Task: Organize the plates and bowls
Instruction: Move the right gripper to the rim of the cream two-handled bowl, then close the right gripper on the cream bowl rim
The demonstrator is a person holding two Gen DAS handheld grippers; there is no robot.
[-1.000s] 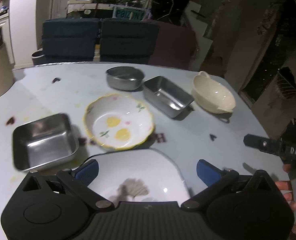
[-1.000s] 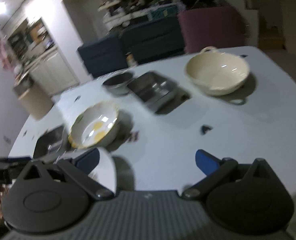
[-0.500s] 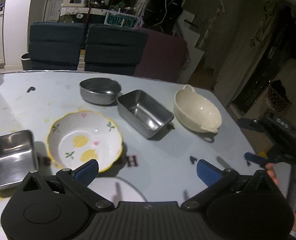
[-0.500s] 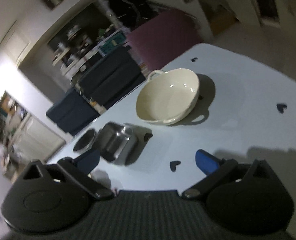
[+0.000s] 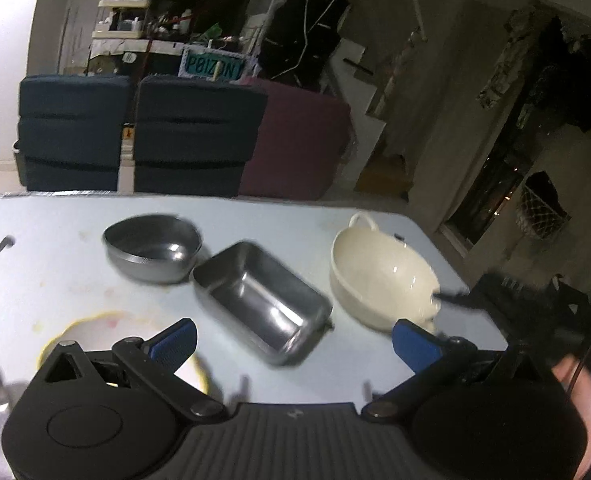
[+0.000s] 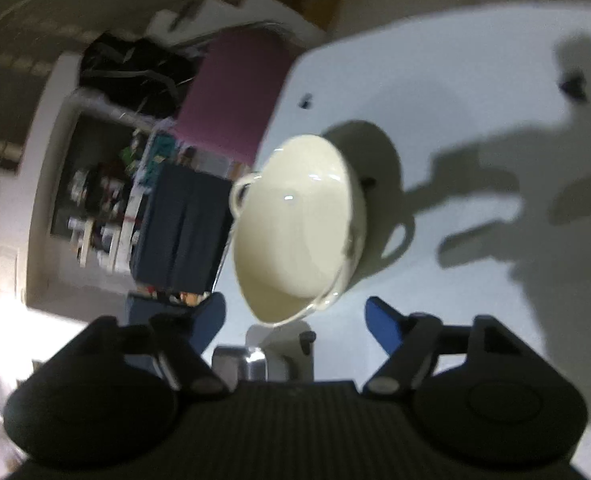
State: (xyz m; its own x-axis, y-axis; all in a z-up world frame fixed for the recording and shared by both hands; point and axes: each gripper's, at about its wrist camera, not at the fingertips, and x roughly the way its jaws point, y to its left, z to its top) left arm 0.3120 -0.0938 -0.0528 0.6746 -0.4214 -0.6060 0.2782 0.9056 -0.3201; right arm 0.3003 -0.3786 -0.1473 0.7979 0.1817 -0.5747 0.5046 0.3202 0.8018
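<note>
Right claw [image 6: 295, 316] rolled on its side, jaws closing. The near rim of the cream bowl [image 6: 295, 224] sits between the blue pads; no pad presses on it yet, as far as the blur allows. In the left view the same bowl [image 5: 379, 276] stands on the worktop [image 5: 55, 264] at about 3 o'clock, near the right edge, with a dark finger of the right claw touching or just over its near rim.

Left claw [image 5: 291, 338] is open and empty, hovering above the worktop. Ahead of it at 12 o'clock lies the steel tray [image 5: 259, 300]; the round steel bowl [image 5: 151, 248] is at 11 o'clock, just beside the tray's far corner. A yellow-rimmed dish [image 5: 79, 328] shows partly at 9 o'clock, under the left pad.

Step in hand, by judgement: taking the cream bowl by its rim to move it toward the other dishes.

Next move calls for a firm pinch low on the rim wall before lifting. The glazed rim looks slippery, and the bowl could tip if caught only at its lip.
</note>
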